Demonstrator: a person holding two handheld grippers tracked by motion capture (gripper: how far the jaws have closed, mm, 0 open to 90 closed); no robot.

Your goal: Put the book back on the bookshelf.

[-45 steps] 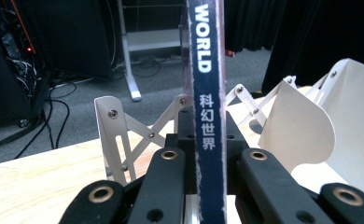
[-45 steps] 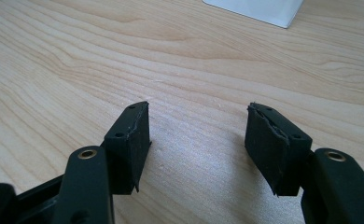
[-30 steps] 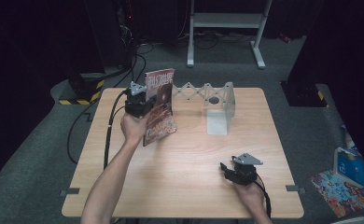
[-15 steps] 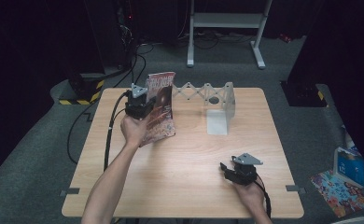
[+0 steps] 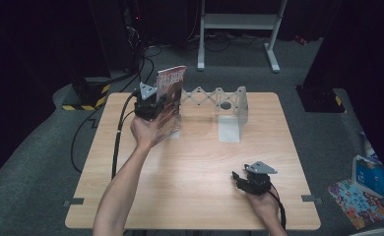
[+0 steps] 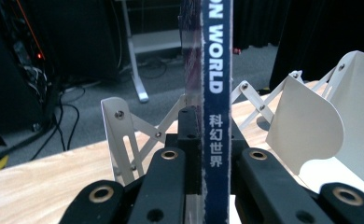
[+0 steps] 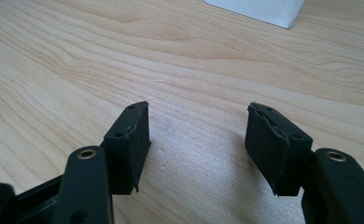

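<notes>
My left gripper (image 5: 155,105) is squeezed tight on a thin magazine with a blue spine and a red cover (image 5: 171,101). I hold it standing straight up, its bottom edge close to the pale wooden table (image 5: 190,167), at the left end of the white metal fold-out book rack (image 5: 218,98). In my left gripper view the blue spine (image 6: 216,93) runs straight up between my two black jaws, with a white rack plate (image 6: 306,126) just to the right.

I think the job now is to slide the magazine into a slot of the rack. To do it well, I should keep it straight, line the spine up with the gap, push it in slowly, and let go only when it stands by itself.

My right gripper (image 5: 240,178) rests on the table near the front right. Its jaws are wide apart with nothing between them, only bare wood.

I cannot see the bottom of the magazine, so I cannot tell if it touches the table or the rack yet. The top of the spine is cut off, so I cannot read its whole name.
</notes>
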